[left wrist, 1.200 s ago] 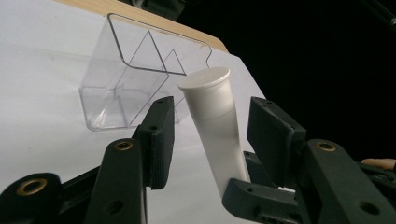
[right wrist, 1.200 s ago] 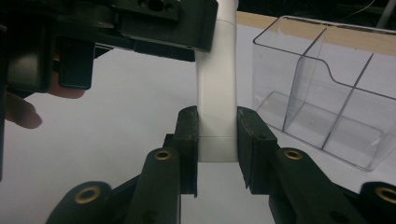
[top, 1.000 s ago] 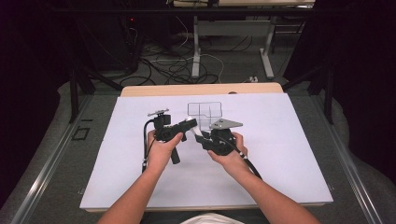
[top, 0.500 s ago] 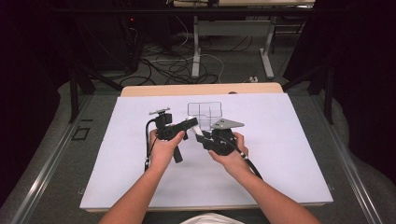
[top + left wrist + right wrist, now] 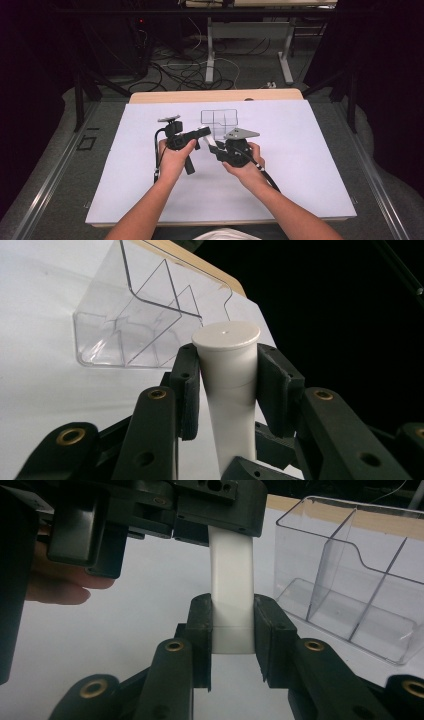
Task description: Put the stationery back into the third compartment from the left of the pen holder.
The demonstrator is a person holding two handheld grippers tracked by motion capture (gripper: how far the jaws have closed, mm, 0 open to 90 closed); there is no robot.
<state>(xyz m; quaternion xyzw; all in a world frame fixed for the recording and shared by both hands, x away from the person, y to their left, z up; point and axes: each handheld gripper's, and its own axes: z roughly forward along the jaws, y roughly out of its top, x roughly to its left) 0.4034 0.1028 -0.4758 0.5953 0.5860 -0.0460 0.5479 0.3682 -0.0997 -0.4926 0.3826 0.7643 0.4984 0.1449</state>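
A white tube (image 5: 227,370) with a flat cap is held between both grippers over the white table sheet. My left gripper (image 5: 227,365) has just been closing its jaws, and its pads (image 5: 187,380) now press on the capped end. My right gripper (image 5: 231,625) is shut on the tube's other end (image 5: 230,570), with the left gripper's body (image 5: 165,505) just above it. From the high view the left gripper (image 5: 205,132) and right gripper (image 5: 214,149) meet tip to tip at the table's middle.
A clear plastic box with dividers (image 5: 219,119) stands just behind the grippers, also seen as the clear box (image 5: 360,580) to the right. The white sheet (image 5: 300,165) covers a wooden table (image 5: 215,96). Cables and table legs lie on the floor beyond.
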